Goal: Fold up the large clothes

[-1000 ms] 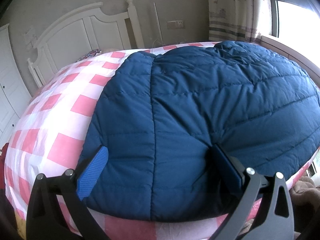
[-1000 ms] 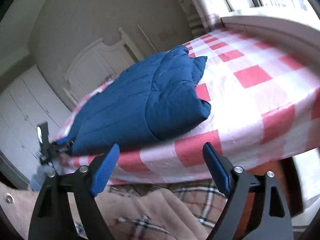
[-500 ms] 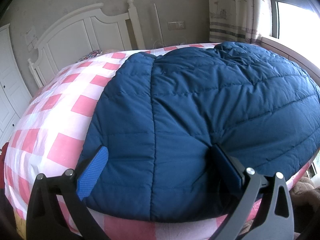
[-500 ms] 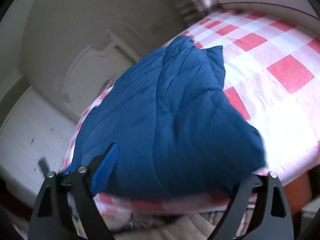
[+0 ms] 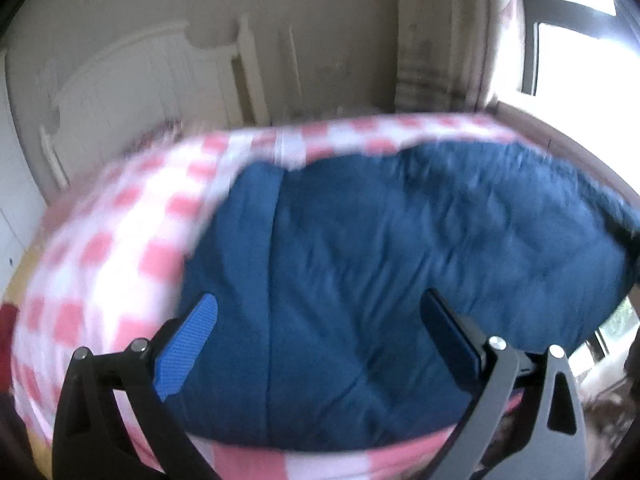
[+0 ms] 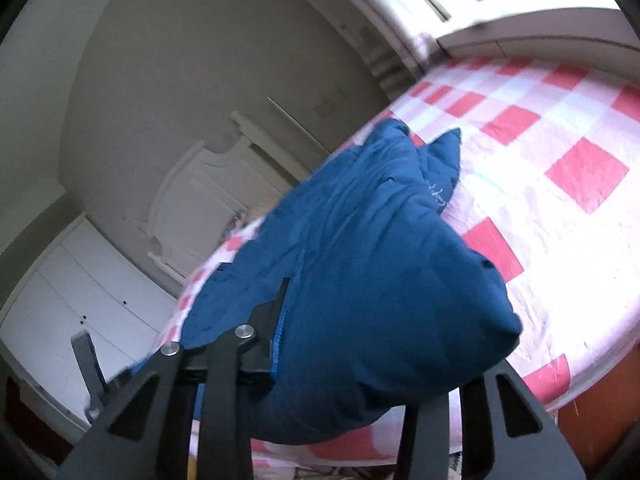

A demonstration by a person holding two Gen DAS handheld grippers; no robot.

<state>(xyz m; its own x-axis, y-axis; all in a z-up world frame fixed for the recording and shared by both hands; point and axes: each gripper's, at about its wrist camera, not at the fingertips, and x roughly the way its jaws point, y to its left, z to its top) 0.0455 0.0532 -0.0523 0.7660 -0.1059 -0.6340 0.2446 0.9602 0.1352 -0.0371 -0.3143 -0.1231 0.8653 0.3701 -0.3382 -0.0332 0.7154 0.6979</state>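
Mid-fold: puffy quilted navy jacket [image 6: 360, 264] lying on the pink-and-white checked bed [image 6: 560, 128], near its front edge. Right hand-held gripper [image 6: 344, 344] apparently clenched on the jacket's near hem, lifting it; left hand-held gripper [image 5: 320, 332] spread wide over slick, stitched fabric, grasping nothing. Next, probably: carry hem across, then press down the springy loft.

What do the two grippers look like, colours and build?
The left gripper has matte black angular linkage arms with triangular cutouts and silver pivot bolts; one finger pad is ribbed bright blue, the other looks dark. The right gripper has the same black frame and silver bolts, with a blue pad edge showing.
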